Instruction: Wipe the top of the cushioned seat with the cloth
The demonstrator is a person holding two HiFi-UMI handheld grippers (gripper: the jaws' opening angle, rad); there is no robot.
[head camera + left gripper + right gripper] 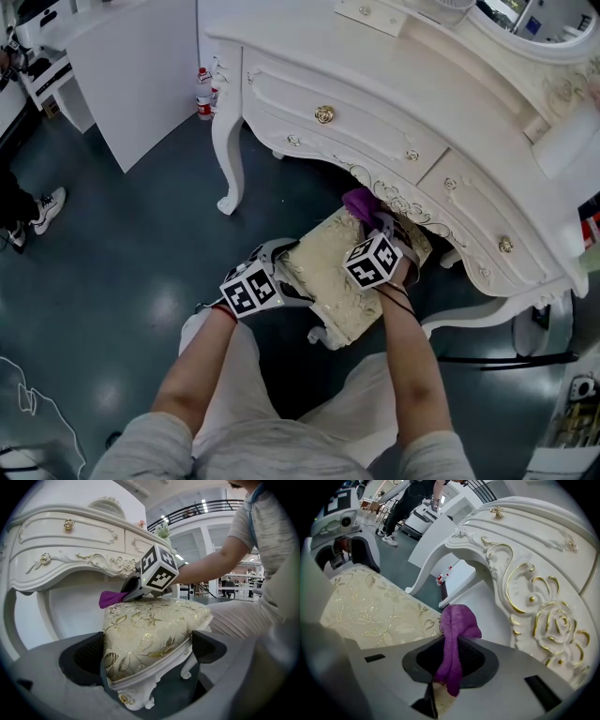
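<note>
Nearest me, my left hand-held gripper (147, 649) has its jaws spread wide and pressed against both sides of the cushioned seat (330, 283), steadying it by a corner. I'd hold that grip firm so the seat cannot slide. Across the gold-patterned top, my right hand-held gripper (450, 657) is clamped tight on the purple cloth (457, 620), whose bunched end sits at the seat's far edge, just under the white dressing table (394, 103). To wipe well, I'd press the bunch flat and draw it towards me in overlapping strokes, clear of the carved apron.
</note>
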